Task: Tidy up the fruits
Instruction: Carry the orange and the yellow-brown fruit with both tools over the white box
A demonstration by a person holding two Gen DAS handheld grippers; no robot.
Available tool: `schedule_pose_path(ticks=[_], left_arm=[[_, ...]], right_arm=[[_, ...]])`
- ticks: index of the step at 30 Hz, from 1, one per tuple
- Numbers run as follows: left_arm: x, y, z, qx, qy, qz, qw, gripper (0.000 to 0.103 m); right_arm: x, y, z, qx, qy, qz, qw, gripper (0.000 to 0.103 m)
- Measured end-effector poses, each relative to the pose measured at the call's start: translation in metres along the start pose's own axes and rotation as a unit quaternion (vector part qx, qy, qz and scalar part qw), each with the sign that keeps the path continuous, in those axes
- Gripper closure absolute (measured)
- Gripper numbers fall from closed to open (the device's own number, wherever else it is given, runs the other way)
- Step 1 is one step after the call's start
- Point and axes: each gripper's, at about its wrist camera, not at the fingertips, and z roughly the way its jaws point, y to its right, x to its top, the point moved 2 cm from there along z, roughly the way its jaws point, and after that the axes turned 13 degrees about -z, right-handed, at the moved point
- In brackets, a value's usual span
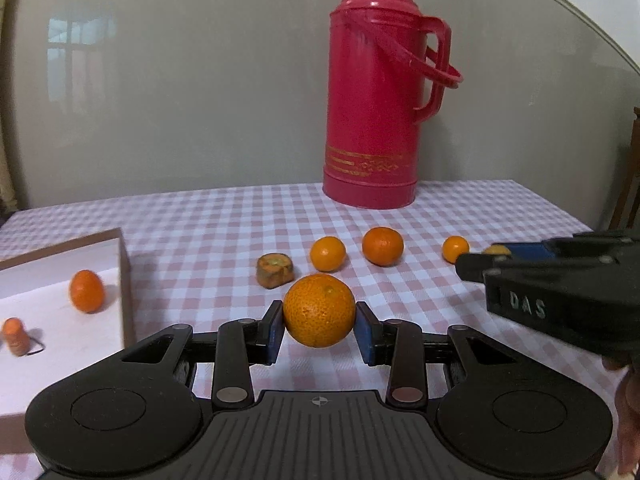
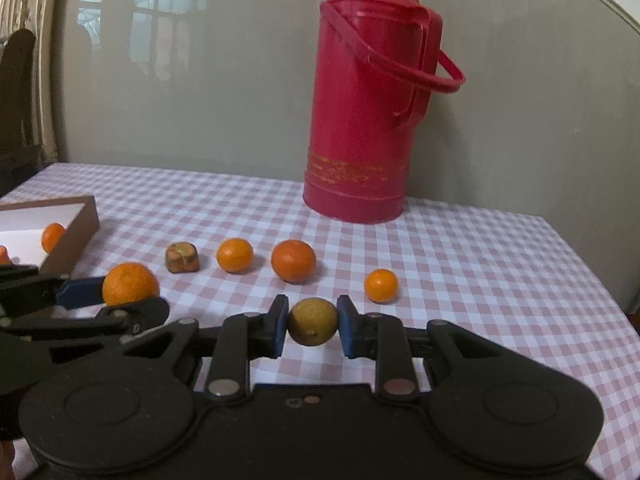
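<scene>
While both tongs are loaded, the scene is read from left to right as follows.

Box: a shallow brown cardboard box with a white floor (image 1: 124, 280) is seen at the desk's left; a small oval orange fruit (image 1: 86, 291) and a stubby orange piece (image 1: 15, 336) already lie inside. Its near wall stands as a raised edge to be cleared on entry.

Left tongs (image 1: 319, 330): closed about halfway on a large round pebbled orange citrus (image 1: 319, 310), gripped at its widest girth by the blue pads and apparently held off the cloth.

Handling: the citrus is judged light, firm but bruisable, with a curved skin that could roll out of flat pads; a hold across the equator is favoured.

Loose fruit: a squat brownish-green damaged fruit (image 1: 274, 270), a small round orange (image 1: 327, 253), a darker flattened mandarin (image 1: 383, 246) and a smaller round orange (image 1: 455, 249) are spread in a row on the pink-and-white checked desk (image 1: 224, 232), apart from one another.

Right tongs (image 2: 313, 324): closed narrowly on a small yellow-green round fruit (image 2: 313, 321), pinched at its sides.

Flask: a tall red plastic thermos flask with a hoop handle (image 1: 374, 92) stands behind the row, well clear.

Open room: bare cloth is left between row and box; the right desk edge lies near, and the two tongs are close together.
</scene>
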Motion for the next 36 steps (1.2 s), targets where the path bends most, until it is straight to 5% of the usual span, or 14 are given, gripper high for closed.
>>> schedule_pose_path(ticks=[20,36], left_arm=[[-0.007,-0.065,-0.083,0.063,0.052,-0.001,0.9966,0.066],[0.002,-0.139,-0.128,0.132,0.104,-0.034,0.9852,0.066]], right_arm=[[0.006,-0.060,-0.062,0.060,0.051,-0.031,0.996,0.086],[0.036,-0.124,-0.080,0.133,0.102,-0.077,0.983,0.086]])
